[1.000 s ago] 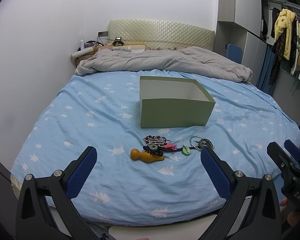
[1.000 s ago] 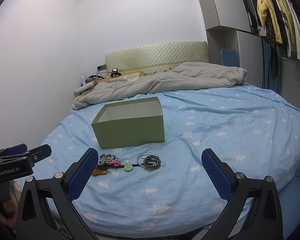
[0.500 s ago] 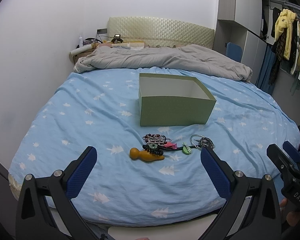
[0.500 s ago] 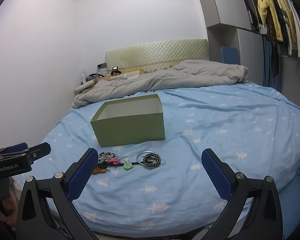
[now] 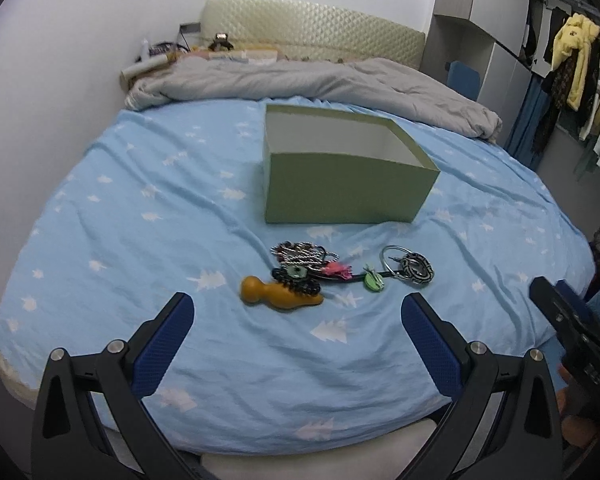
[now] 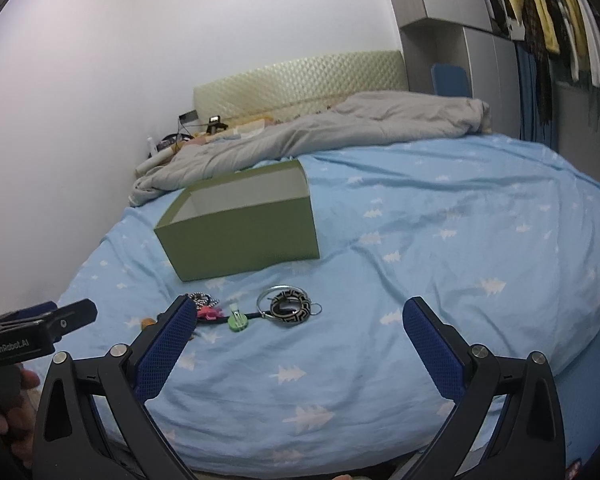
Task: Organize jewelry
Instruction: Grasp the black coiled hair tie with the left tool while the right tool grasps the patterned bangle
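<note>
While both the left hand-held gripper (image 5: pixel 296 316) and right hand-held gripper (image 6: pixel 300 320) hover spread apart and empty, the jewelry pile (image 5: pixel 320 270) lies on the bed (image 5: pixel 140 216) before the green box (image 5: pixel 340 184); next, probably a first pick.

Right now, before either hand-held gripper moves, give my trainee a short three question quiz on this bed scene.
1. True or false: the green box already holds jewelry.
2. Which item lies farthest right in the row, seen from the left wrist view: A the orange wooden piece, B the black patterned bangle, C the green clip?
3. Fill in: the left hand-held gripper and the right hand-held gripper both stand ____.

Key:
1. False, as far as shown: only its bare white inner walls show, and the pieces lie on the blue sheet.
2. B.
3. Open, holding nothing.
</note>
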`<move>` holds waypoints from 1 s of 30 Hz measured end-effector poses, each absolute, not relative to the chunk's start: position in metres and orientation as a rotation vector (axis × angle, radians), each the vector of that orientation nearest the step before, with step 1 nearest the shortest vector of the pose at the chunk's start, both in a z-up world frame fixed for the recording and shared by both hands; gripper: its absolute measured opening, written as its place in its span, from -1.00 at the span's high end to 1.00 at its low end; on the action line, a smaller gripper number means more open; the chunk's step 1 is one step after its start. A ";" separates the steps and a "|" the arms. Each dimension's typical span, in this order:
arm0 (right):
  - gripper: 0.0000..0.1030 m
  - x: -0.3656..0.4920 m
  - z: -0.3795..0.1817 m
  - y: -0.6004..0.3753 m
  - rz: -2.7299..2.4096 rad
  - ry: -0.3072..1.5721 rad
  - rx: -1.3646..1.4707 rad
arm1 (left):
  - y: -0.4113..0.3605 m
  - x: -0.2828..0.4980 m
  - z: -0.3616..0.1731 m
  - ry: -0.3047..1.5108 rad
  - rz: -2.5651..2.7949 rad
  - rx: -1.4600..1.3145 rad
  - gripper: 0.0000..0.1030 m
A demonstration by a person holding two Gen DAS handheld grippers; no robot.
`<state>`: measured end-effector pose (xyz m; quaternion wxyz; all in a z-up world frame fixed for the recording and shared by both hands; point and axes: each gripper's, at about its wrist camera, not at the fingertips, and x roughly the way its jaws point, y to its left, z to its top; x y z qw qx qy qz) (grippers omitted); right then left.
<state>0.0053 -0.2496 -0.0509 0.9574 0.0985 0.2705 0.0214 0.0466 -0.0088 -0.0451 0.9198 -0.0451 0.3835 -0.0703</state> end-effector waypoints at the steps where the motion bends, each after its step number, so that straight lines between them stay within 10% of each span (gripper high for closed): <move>1: -0.58 0.010 -0.055 -0.252 0.041 0.566 0.212 | -0.009 0.049 -0.047 0.792 -0.150 -0.099 -0.99; 7: 0.20 0.036 -0.081 -0.254 0.045 0.666 0.235 | -0.009 0.075 -0.066 0.840 -0.194 -0.149 -0.77; 19: 0.21 0.099 -0.126 -0.253 0.076 0.818 0.302 | -0.004 0.126 -0.108 0.960 -0.205 -0.193 -0.16; 30: 0.62 0.136 -0.149 -0.243 0.077 0.900 0.315 | -0.002 0.147 -0.129 1.048 -0.200 -0.157 0.30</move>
